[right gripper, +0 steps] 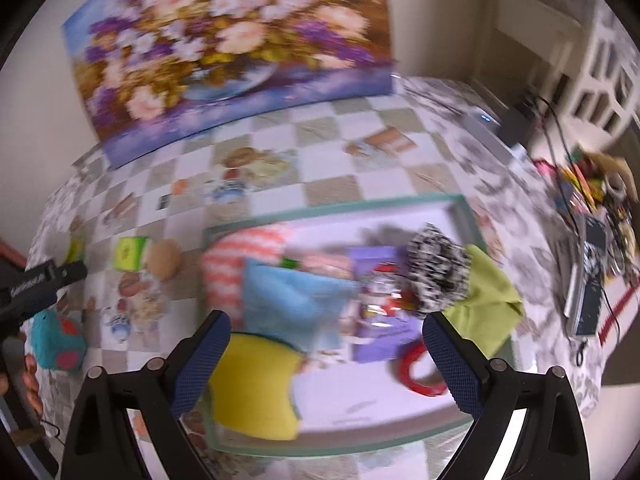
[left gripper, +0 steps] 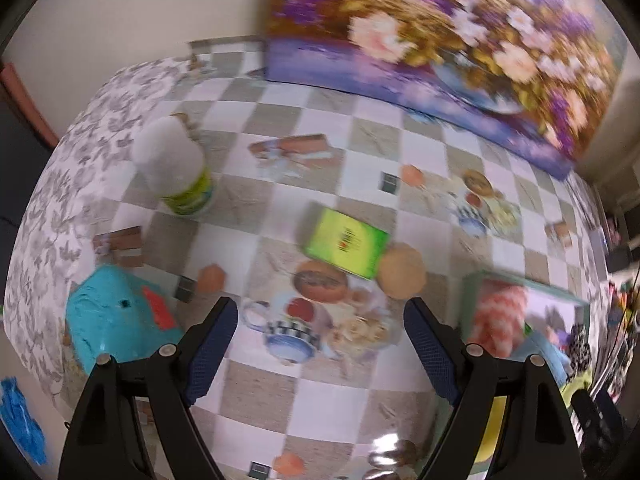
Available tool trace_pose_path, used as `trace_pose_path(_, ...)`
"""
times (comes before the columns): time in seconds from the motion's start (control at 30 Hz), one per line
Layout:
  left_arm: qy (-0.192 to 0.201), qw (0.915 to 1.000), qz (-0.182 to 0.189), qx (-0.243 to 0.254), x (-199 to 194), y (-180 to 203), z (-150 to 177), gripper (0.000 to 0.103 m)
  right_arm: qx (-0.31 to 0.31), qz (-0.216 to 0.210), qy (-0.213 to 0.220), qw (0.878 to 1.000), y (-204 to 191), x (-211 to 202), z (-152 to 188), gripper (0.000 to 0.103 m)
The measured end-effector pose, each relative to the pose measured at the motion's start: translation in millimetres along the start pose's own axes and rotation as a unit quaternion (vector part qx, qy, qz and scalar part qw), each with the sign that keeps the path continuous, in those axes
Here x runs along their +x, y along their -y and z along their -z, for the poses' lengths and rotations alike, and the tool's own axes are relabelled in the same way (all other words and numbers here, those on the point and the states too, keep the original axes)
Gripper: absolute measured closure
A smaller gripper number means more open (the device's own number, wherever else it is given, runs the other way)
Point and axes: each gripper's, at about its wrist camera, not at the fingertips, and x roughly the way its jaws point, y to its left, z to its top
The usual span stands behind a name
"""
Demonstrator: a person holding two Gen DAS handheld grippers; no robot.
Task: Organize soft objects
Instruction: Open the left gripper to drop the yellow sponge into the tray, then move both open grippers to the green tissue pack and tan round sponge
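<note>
Already several soft things fill the tray point(right gripper: 464, 210); both grippers gape empty, while the teal toy point(left gripper: 116, 316) waits outside.

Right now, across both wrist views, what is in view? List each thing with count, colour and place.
tray: 1, pale green rim, right part of table
striped cloth: 1, orange and white, in tray, far left
blue cloth: 1, light blue, in tray
yellow sponge: 1, in tray, near left corner
pompom: 1, black and white, in tray
green cloth: 1, over tray's right rim
purple packet: 1, in tray
red ring: 1, in tray
green box: 1, on table left of tray
tan ball: 1, beside green box
teal toy: 1, red patch, table's left edge
bottle: 1, white, green label, table's far left
painting: 1, floral, against wall
left gripper: open, empty
right gripper: open, empty, above tray
</note>
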Motion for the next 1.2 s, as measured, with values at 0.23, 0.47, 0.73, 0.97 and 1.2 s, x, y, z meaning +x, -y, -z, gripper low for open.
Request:
trace_pose_path(0.23, 0.006, 0.9996, -0.002, -0.029, -4, -29, -8, 0.017, -0.042, -0.009, -0.004, 0.999, -40, 6, 5, 0.005)
trace_pose_path(0.47, 0.009, 0.9990, -0.002, -0.043, -5, -47, -12, 0.017, -0.058, -0.014, -0.017, 0.998, -67, 13, 7, 0.005)
trace_pose_path(0.73, 0.007, 0.9989, 0.000, -0.046, -3, -53, -15, 0.017, -0.072, -0.021, -0.020, 0.997, -92, 24, 5, 0.005)
trace_pose_path(0.97, 0.001, 0.9992, -0.004, -0.041, 5, -50, -18, 0.017, -0.095, -0.032, -0.014, 0.995, -115, 39, -3, 0.005)
trace_pose_path(1.2, -0.013, 0.9994, -0.001, -0.032, 20, -41, -26, 0.017, -0.116, -0.043, -0.004, 0.992, -134, 51, -10, 0.005)
